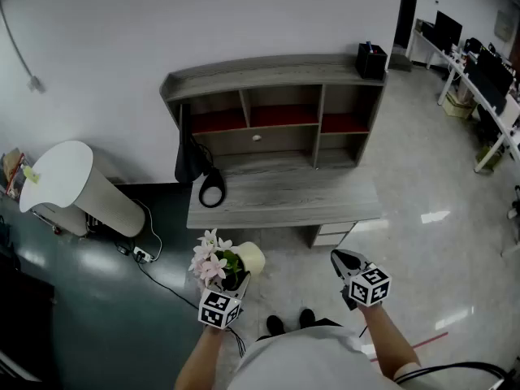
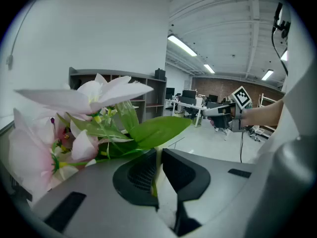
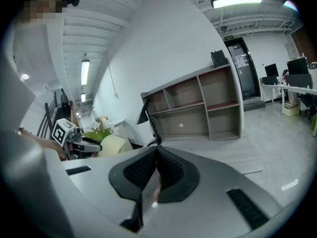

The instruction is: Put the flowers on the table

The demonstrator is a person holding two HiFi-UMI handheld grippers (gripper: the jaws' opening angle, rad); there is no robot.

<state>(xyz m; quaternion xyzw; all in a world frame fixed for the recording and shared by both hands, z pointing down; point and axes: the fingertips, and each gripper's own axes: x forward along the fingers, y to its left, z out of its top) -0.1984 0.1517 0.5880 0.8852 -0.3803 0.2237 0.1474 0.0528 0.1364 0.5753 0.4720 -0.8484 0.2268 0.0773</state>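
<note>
The flowers (image 1: 211,262), pink blooms with green leaves in a cream pot (image 1: 250,258), hang in front of the grey wooden desk (image 1: 284,197), above the floor. My left gripper (image 1: 242,281) is shut on the pot's rim; the left gripper view shows the cream rim (image 2: 157,177) pinched between the jaws, with flowers (image 2: 74,128) filling the left side. My right gripper (image 1: 340,257) is shut and holds nothing, off to the right of the pot, short of the desk's front edge. From the right gripper view the pot (image 3: 113,145) and the left gripper (image 3: 81,143) show at the left.
The desk carries a shelf hutch (image 1: 276,104) at its back, with a black box (image 1: 370,59) on top. A black cable loop (image 1: 213,189) lies on the desk's left end below a hanging black bag (image 1: 188,157). A white round stand (image 1: 65,177) and a power strip (image 1: 142,254) are at the left.
</note>
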